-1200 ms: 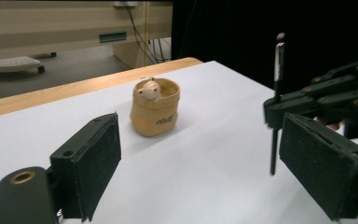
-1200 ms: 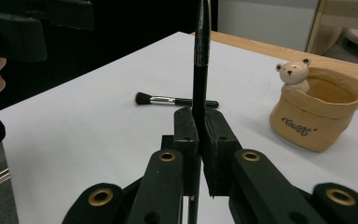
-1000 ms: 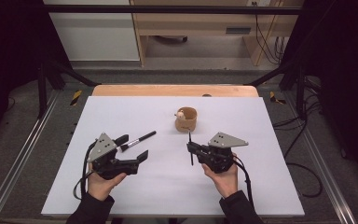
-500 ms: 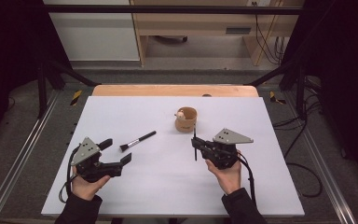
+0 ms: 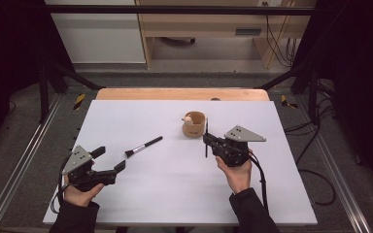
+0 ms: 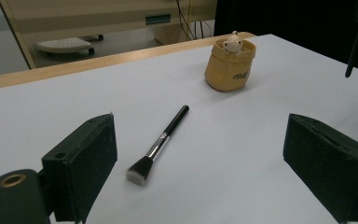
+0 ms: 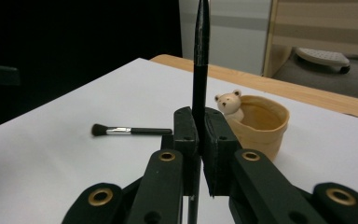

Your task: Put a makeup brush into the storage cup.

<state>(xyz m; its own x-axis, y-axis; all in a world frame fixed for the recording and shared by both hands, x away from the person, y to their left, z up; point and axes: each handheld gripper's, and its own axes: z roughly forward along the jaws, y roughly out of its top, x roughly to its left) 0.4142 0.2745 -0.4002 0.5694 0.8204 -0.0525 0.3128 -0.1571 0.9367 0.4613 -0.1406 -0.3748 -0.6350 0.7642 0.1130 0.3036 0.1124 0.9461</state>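
Black and slender, the pencil (image 7: pixel 200 60) stands clamped in our right gripper (image 5: pixel 209 141) at frame centre-right, beside the tan cup (image 5: pixel 194 124); we judge dropping it in comes next. Our left gripper (image 5: pixel 111 162), jaws apart, sits lower left near the brush (image 5: pixel 143 146).

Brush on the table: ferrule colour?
Silver, between black handle and dark bristles; brush shows best in the left gripper view.

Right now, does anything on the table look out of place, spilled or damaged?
Nothing looks spilled or damaged. The makeup brush lies loose and slanted on the white table, outside the tan pouch, which stands upright. The right gripper holds a thin black stick upright beside the pouch.
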